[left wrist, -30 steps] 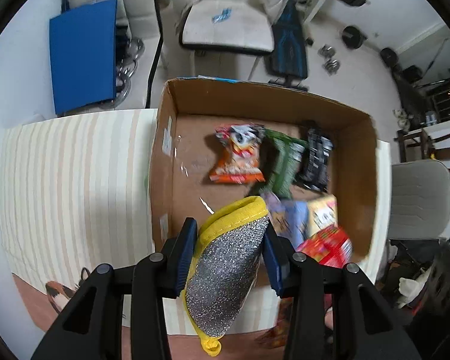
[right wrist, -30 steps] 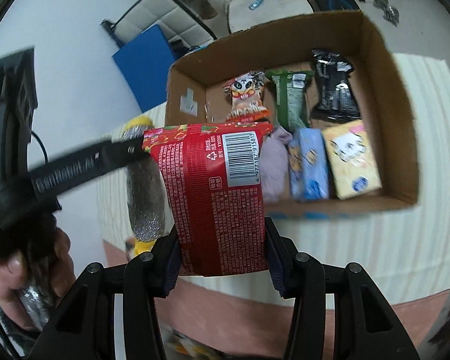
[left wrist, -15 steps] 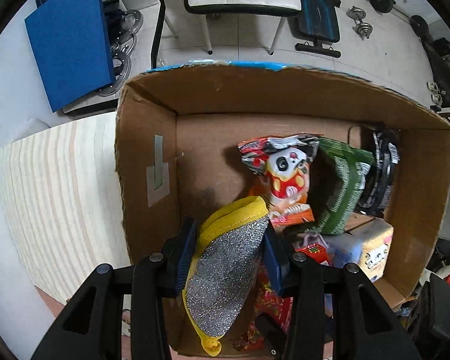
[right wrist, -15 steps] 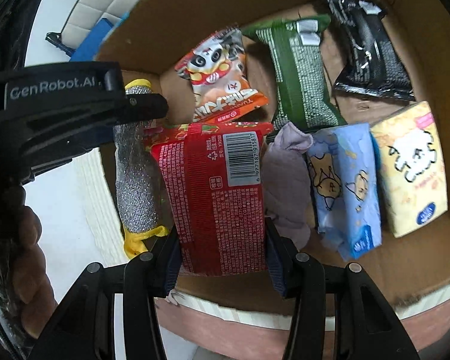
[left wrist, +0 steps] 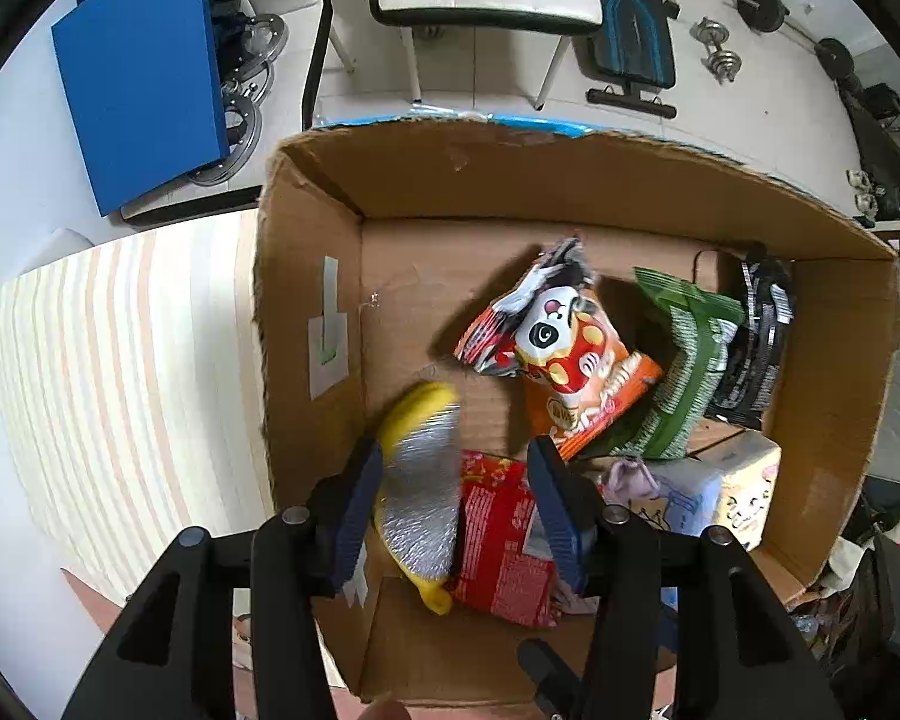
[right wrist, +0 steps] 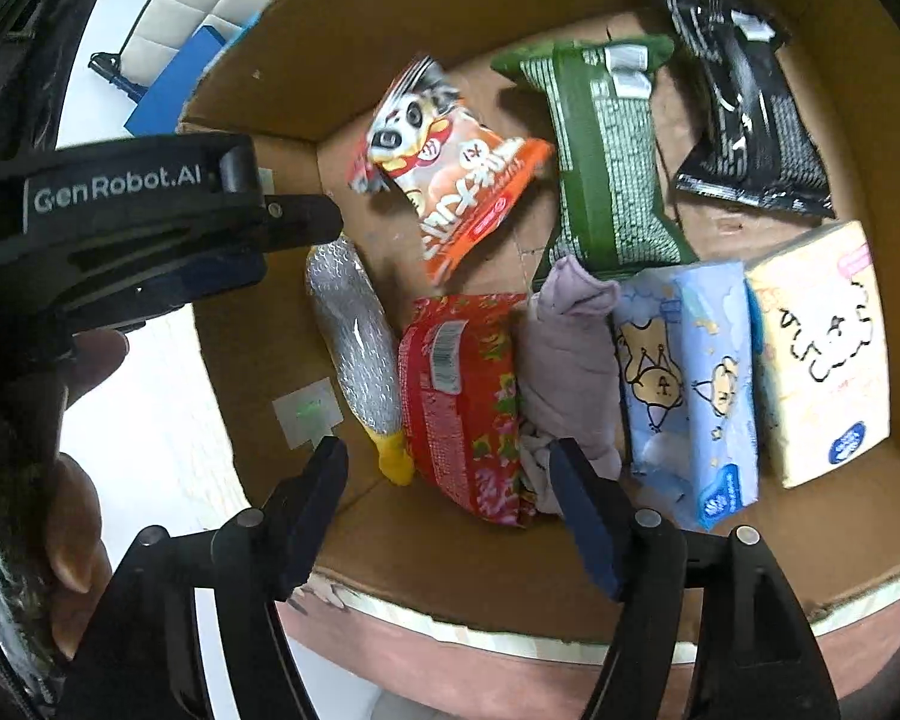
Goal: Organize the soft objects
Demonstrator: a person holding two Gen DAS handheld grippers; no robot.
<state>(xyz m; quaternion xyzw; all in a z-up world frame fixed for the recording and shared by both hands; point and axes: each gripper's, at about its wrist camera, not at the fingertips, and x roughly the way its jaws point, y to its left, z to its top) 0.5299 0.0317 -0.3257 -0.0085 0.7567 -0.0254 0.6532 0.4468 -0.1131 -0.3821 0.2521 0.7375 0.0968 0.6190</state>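
Note:
A silver scrub sponge with yellow trim [left wrist: 421, 498] [right wrist: 360, 348] lies in the near left of the cardboard box [left wrist: 570, 180] [right wrist: 570, 576]. A red snack packet [left wrist: 504, 534] [right wrist: 462, 396] lies right beside it. My left gripper [left wrist: 456, 480] is open above both, holding nothing; its body [right wrist: 138, 222] shows in the right wrist view. My right gripper [right wrist: 450, 468] is open and empty over the box's near edge, above the red packet.
The box also holds a panda snack bag [right wrist: 450, 180], a green packet [right wrist: 606, 156], a black packet [right wrist: 750, 108], a lilac cloth [right wrist: 570, 354], a blue tissue pack [right wrist: 684, 384] and a yellow tissue pack [right wrist: 822, 348]. A striped tablecloth [left wrist: 120, 390] lies left.
Both grippers have opened. The sponge and the red packet have dropped side by side onto the box floor. Both grippers sit slightly higher over the box.

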